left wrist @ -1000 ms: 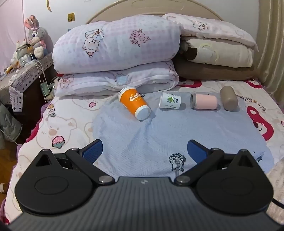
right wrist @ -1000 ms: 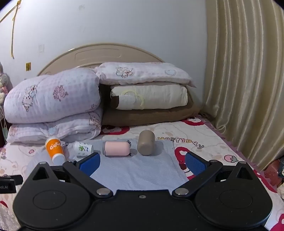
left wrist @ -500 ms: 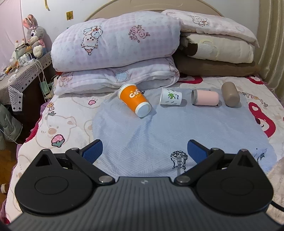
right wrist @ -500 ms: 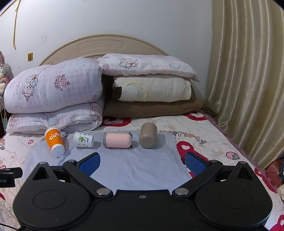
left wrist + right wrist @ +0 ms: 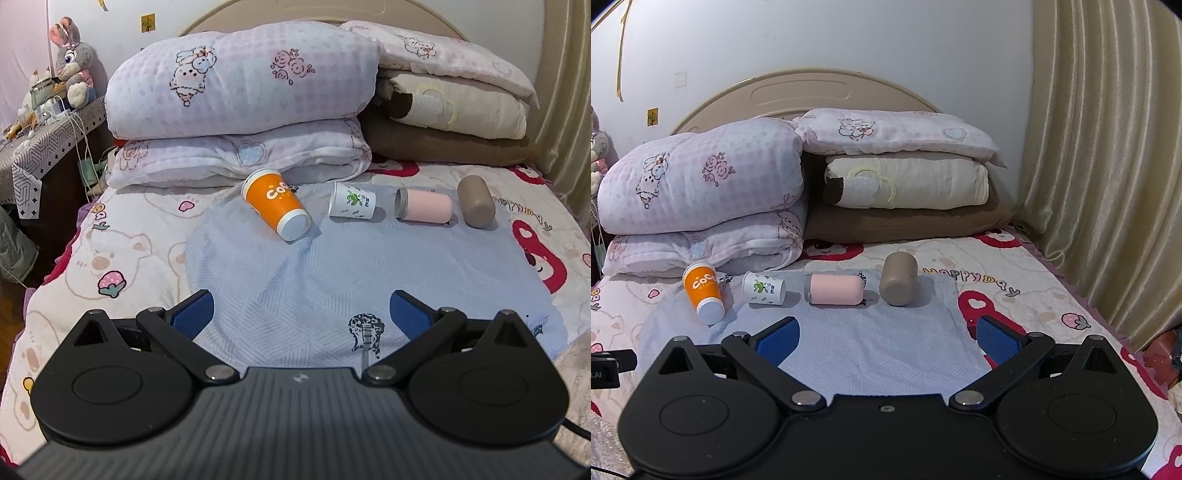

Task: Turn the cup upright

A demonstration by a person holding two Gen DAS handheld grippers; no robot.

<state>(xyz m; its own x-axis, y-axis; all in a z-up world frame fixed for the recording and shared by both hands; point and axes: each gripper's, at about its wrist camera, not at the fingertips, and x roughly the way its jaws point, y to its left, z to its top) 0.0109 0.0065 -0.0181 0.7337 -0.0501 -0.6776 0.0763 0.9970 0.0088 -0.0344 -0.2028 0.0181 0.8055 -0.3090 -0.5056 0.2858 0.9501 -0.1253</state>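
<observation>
Several cups lie on their sides in a row on a pale blue cloth [image 5: 332, 280] on the bed. From left: an orange paper cup [image 5: 275, 204] [image 5: 703, 291], a small white cup with a green print [image 5: 351, 201] [image 5: 764, 288], a pink cup [image 5: 424, 205] [image 5: 835, 290] and a taupe cup [image 5: 475, 201] [image 5: 898, 278]. My left gripper [image 5: 301, 315] is open and empty, well short of the cups. My right gripper [image 5: 886, 338] is open and empty, just short of the pink cup.
Stacked pillows and folded quilts [image 5: 240, 92] lie right behind the cups against the headboard [image 5: 801, 88]. A bedside table with a plush rabbit [image 5: 72, 68] stands at the left. A curtain [image 5: 1108, 166] hangs along the bed's right side.
Both grippers have moved forward toward the cups, which now look larger and lower in both views. The cups have not moved. Both jaws stay open.
</observation>
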